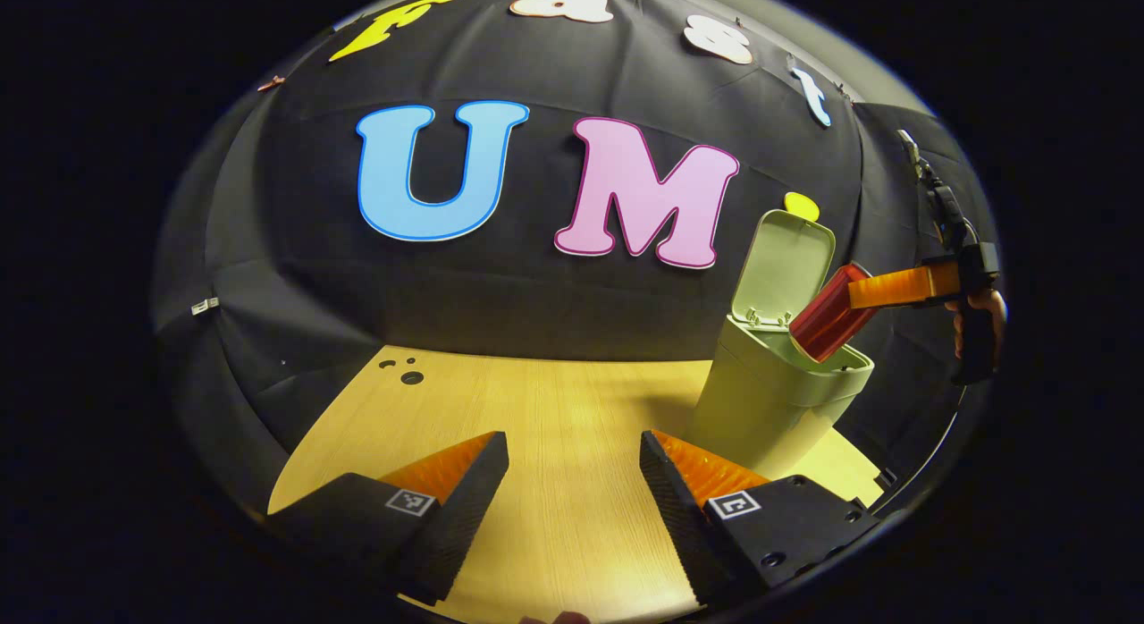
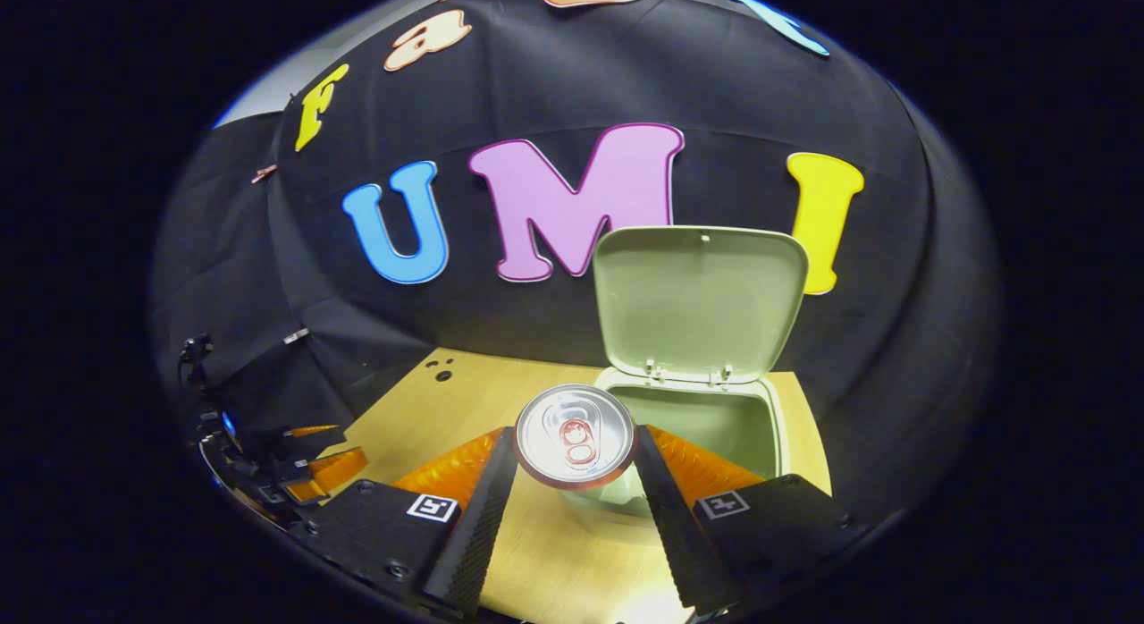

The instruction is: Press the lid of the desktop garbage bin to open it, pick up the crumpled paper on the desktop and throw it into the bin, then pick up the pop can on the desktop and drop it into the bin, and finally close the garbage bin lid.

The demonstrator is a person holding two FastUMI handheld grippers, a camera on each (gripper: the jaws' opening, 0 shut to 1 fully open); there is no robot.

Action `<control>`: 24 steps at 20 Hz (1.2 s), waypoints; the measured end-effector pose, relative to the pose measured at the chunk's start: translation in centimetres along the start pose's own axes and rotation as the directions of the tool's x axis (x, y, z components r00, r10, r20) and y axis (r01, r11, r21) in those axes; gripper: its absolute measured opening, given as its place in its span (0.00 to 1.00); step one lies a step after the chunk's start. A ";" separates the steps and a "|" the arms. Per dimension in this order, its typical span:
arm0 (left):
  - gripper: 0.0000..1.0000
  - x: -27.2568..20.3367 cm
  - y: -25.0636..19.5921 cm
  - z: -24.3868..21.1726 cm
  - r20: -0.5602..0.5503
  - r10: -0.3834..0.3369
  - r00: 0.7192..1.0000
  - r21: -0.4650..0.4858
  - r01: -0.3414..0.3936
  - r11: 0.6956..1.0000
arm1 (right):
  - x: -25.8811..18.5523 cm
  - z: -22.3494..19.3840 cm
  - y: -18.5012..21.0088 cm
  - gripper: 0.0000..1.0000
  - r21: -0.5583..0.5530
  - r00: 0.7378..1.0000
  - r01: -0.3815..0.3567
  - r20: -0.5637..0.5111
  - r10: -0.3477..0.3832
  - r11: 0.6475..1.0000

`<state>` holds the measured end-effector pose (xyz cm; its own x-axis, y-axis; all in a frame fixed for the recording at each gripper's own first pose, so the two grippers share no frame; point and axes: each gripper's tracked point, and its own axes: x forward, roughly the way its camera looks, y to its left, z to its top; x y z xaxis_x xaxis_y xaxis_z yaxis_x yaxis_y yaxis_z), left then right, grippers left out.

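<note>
Now, red pop can (image 2: 576,436) clamped in right jaws, silver top showing, left jaws released.

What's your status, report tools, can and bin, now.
Right tool shut on pop can, held tilted at the bin mouth. Lid up, opening clear. Left tool open over the desktop, holding nothing.

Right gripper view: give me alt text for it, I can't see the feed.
The right gripper holds a pop can between both fingers, top end toward the camera, over the open green bin. The bin's lid stands up, on a wooden table.
</note>
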<state>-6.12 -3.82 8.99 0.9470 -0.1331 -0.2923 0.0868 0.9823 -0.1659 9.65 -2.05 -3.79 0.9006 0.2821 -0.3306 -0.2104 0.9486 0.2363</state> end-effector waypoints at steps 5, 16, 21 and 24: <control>0.95 -0.2 -0.1 -0.1 -0.005 0.001 1.000 -0.002 -0.001 1.000 | 3.3 -2.8 -3.1 0.82 0.012 0.994 0.075 -0.086 -0.074 0.997; 0.95 -0.2 0.3 -0.7 -0.015 0.022 1.000 -0.007 -0.022 1.000 | 6.4 -7.4 -3.6 0.83 0.011 0.968 0.074 -0.241 -0.069 0.997; 0.95 0.0 0.4 -0.7 -0.016 0.024 1.000 -0.011 -0.025 1.000 | 6.3 -7.2 -3.8 0.84 0.020 0.970 0.078 -0.235 -0.071 0.997; 0.95 -0.1 0.4 -0.7 -0.014 0.022 1.000 -0.006 -0.022 1.000 | 5.5 -6.0 -3.4 0.84 0.053 0.977 0.071 -0.206 -0.059 0.996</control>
<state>-6.38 -3.52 8.30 0.9441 -0.1131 -0.3095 0.0637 0.9842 -0.1652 13.00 -2.85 -11.87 0.8137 0.2492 -0.5251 -0.1252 0.9573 0.2605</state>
